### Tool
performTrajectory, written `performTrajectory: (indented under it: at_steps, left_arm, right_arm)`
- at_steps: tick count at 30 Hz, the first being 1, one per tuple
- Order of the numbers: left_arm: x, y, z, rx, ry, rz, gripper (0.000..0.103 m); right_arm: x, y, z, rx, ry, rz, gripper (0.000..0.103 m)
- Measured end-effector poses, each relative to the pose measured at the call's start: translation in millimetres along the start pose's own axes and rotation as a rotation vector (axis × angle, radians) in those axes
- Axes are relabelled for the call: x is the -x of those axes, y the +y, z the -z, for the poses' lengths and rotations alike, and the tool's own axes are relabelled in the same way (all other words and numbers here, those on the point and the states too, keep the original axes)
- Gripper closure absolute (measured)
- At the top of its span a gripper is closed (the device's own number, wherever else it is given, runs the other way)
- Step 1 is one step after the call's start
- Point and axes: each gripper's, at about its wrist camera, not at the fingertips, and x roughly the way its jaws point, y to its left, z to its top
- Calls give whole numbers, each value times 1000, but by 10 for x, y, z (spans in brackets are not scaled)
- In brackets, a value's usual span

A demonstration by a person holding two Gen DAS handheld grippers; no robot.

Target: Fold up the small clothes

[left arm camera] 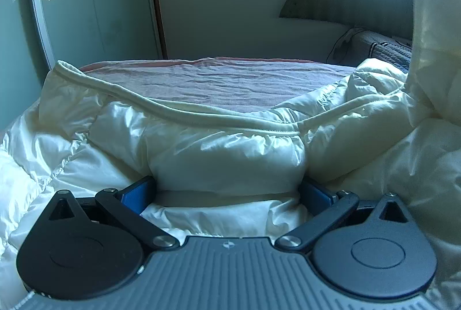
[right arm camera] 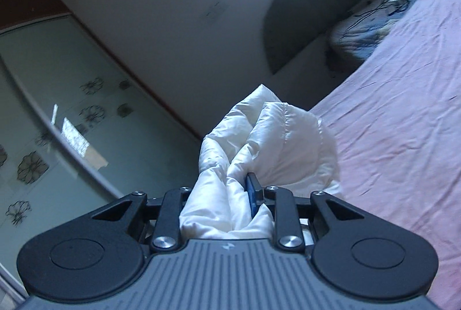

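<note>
A bunched fold of the white quilted jacket point(right arm camera: 259, 143) is clamped between the narrowed jaws of the right tool point(right arm camera: 223, 189), the fabric rising ahead of it above the pink bed sheet point(right arm camera: 403, 122). A wide puffed section of the same jacket is gripped between the spread jaws of the left tool point(left arm camera: 227, 192); beyond it lies its ribbed hem point(left arm camera: 173, 105), then the bed.
</note>
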Motion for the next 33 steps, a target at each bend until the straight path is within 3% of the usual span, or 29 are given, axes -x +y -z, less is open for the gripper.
performTrajectory:
  at_steps: [6,11,15,20,23,27,29,31,33]
  left_arm:
    - [134,139,-155,-79,44,21,0]
    - [504,376,-175,-177,-67,-49,0]
    - [661,661,-142,-132,-39,6,0]
    - [430,724,-101,-115,52,16,0]
    - [531,869,-135,-28,-12,17,0]
    - [635,1004,-235,-17,-78,-83,0]
    - [542,948,-257,-69,-59,-81,0]
    - [367,752,-269,-193,30,-19,0]
    - [315,600,-262,-260,28,-11,3]
  right_arm:
    - [-24,63,-69,-41,10,-54,78]
    - [-38,118,-98,-66,24,-99,78]
    - [-81,178,-74,-86,42,-138,78]
    - [-138,341,-13,-104,67,-178,78]
    - [-148,483,12,-73,73,-186,78]
    - [-141,560,1,-58,80,-187,78]
    - [-154,601,25,-44,86,-195,78]
    - [-181,658,70,-37,92,-200,78]
    - [-195,691,123,-35,102,-209,78]
